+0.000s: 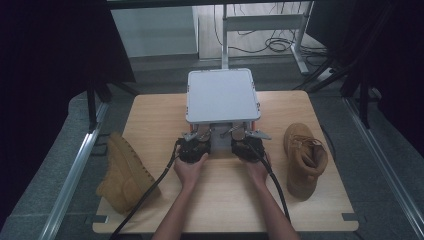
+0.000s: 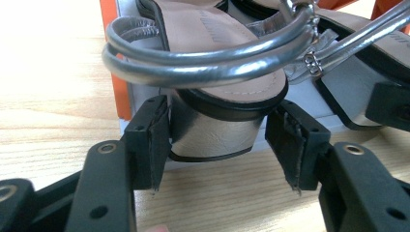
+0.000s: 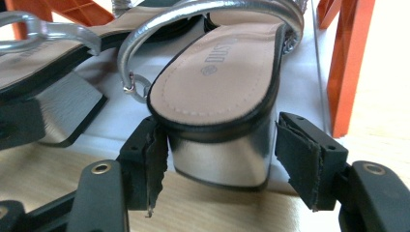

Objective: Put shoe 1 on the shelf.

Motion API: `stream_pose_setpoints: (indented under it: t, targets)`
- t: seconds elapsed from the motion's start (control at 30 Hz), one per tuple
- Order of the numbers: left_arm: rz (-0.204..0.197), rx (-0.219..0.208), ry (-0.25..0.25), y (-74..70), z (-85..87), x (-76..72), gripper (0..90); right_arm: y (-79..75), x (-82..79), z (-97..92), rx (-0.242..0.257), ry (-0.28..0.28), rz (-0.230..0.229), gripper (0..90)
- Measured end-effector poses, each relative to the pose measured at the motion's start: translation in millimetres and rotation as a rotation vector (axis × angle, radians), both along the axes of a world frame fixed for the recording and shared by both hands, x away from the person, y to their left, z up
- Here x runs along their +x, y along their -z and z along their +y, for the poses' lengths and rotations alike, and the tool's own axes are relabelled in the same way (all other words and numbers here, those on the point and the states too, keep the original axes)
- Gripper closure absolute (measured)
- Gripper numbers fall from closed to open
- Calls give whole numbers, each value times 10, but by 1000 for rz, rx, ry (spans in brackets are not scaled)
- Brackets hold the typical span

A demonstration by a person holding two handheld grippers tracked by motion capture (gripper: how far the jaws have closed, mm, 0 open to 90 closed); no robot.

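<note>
**Claws at the sandal heels**

High view: both claws, left (image 1: 192, 136) and right (image 1: 246, 136), meet silver sandals under a grey box lid (image 1: 220, 95) on the tabletop (image 1: 165, 107); tan boots (image 1: 304, 159) flank them. Left claw view: jaws open around the left sandal's block heel (image 2: 215, 133), left pad touching. Right claw view: jaws open, the right sandal's heel (image 3: 220, 154) between.

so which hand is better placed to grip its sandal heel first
Left, narrowly. The left gripper has one pad touching the left sandal's heel, with a small gap at the other. The right gripper straddles the right sandal's heel too, but stands clear of it on both sides. Both are open.
</note>
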State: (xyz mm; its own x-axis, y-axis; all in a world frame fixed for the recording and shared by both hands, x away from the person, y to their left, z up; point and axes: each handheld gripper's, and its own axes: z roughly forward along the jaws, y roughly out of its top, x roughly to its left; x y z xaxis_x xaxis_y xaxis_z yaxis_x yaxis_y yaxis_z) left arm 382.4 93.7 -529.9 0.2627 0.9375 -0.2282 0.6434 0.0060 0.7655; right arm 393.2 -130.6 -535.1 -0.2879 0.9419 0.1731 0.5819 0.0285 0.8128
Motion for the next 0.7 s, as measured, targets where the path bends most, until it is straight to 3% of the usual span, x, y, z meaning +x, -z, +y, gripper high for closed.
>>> stream_pose_setpoints:
  t: [0.3,0.43,0.7]
  targets:
    - [-16,-26,48,-92,54,-72,340,-91,-171,-129,16,-38,-29,454]
    - [-31,-31,62,-131,84,-144,337,-106,-202,-188,-5,-47,-35,534]
    - [-63,-71,77,-171,203,-277,401,-99,-252,-306,17,-45,-37,702]
